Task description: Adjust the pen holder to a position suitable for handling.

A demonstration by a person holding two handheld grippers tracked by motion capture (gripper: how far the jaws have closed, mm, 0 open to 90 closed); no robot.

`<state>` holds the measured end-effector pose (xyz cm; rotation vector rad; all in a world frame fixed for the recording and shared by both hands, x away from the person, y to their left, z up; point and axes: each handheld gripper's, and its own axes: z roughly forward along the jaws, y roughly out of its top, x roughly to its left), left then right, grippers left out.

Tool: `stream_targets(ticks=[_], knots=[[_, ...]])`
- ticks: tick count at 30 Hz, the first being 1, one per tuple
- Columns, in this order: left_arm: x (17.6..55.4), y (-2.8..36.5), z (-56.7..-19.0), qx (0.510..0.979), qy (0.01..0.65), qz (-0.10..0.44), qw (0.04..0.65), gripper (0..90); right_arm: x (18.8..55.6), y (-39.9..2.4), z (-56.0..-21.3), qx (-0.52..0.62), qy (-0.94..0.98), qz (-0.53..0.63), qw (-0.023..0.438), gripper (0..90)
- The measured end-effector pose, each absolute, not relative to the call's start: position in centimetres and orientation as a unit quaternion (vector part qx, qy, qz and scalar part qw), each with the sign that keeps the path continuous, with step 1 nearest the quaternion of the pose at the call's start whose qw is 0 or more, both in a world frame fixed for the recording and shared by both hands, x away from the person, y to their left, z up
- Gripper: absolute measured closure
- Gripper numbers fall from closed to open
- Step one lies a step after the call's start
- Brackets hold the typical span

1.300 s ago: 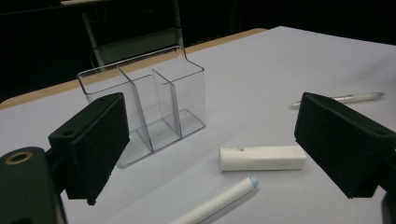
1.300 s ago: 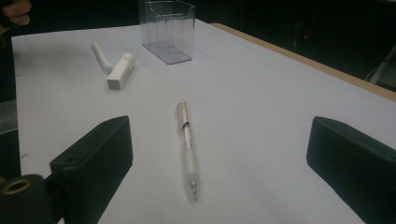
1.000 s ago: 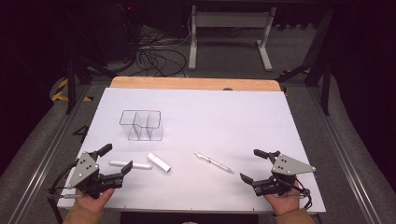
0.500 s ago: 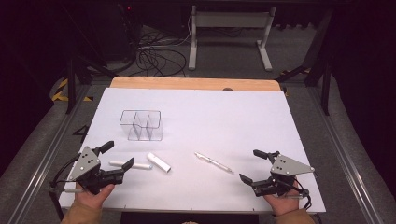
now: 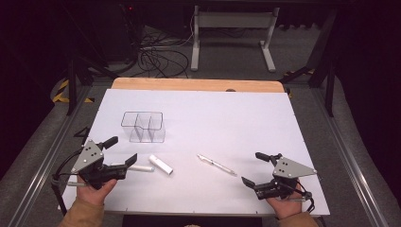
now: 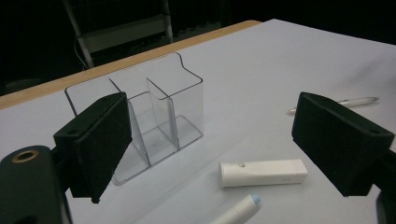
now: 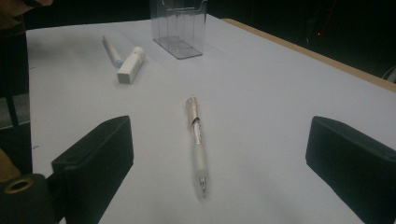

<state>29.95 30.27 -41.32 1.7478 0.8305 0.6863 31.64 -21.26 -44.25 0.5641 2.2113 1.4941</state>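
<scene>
both tools gape wide, empty – left tool [image 5: 118, 150] near the white cap [image 5: 161, 164] and marker [image 5: 137, 168] beside the clear holder [image 5: 143, 126], right tool [image 5: 255, 168] near the pen [image 5: 216, 164] on the counter [image 5: 227, 113].

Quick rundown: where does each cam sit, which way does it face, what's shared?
High view: above the near edge, looking forward and down on the table; both hands, left gripper, right gripper.
Left gripper view: on the left gripper, facing the clear organizer and white cap.
Right gripper view: on the right gripper, facing the pen.
All share organizer, cap, pen.
</scene>
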Motion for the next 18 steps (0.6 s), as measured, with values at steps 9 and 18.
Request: stream_targets(ticks=[9,18], knots=[[31.1,29.9,-40.6,0.736,0.342,0.28,0.513,13.2,31.7,-21.1,-44.3,0.2,0.795,0.536,0.202,7.7],[31.9,29.5,-39.9,0.744,0.331,0.279,0.509,12.5,31.7,-21.1,-44.4,0.201,0.796,0.536,0.199,7.4]])
